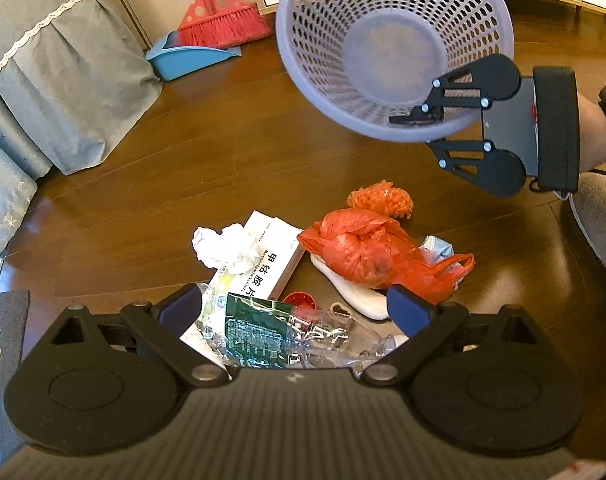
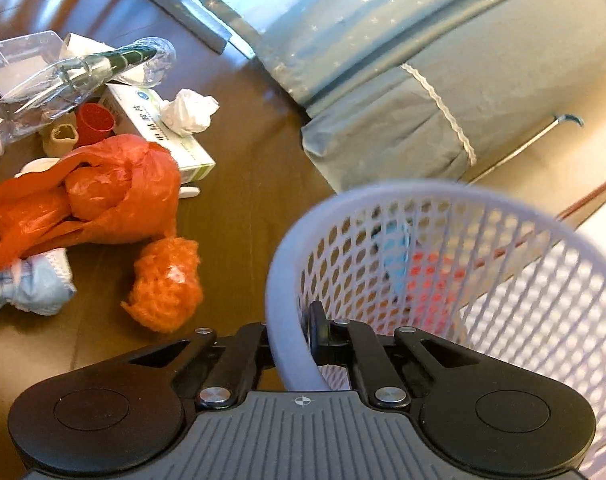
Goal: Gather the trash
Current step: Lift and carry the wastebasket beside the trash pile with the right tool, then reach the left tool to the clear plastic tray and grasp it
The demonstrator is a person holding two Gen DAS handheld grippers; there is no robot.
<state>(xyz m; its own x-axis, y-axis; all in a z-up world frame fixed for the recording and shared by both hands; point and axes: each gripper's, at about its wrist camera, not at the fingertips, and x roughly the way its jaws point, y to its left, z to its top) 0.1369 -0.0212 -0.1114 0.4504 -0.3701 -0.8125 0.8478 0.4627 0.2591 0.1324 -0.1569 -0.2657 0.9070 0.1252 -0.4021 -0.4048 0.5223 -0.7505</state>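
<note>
A heap of trash lies on the dark wooden floor. My left gripper [image 1: 295,312] is open just above it, blue pads [image 1: 181,308] either side of a crushed clear bottle [image 1: 287,336] with a green label. Beyond it lie a white medicine box [image 1: 271,264], crumpled paper [image 1: 227,246], a red cap [image 1: 301,301], an orange plastic bag [image 1: 363,252], orange netting [image 1: 383,198] and a blue face mask [image 1: 439,248]. My right gripper [image 2: 293,340] is shut on the rim of a lavender mesh basket [image 2: 279,272], which it holds tilted above the floor [image 1: 315,40]; nothing lies inside it.
A red broom [image 1: 223,20] and a blue dustpan [image 1: 191,60] stand against the far wall. Grey fabric-covered furniture [image 1: 63,80] fills the left side. A person's forearm [image 1: 595,136] sits behind the right gripper [image 1: 423,132]. Open floor lies between the heap and the furniture.
</note>
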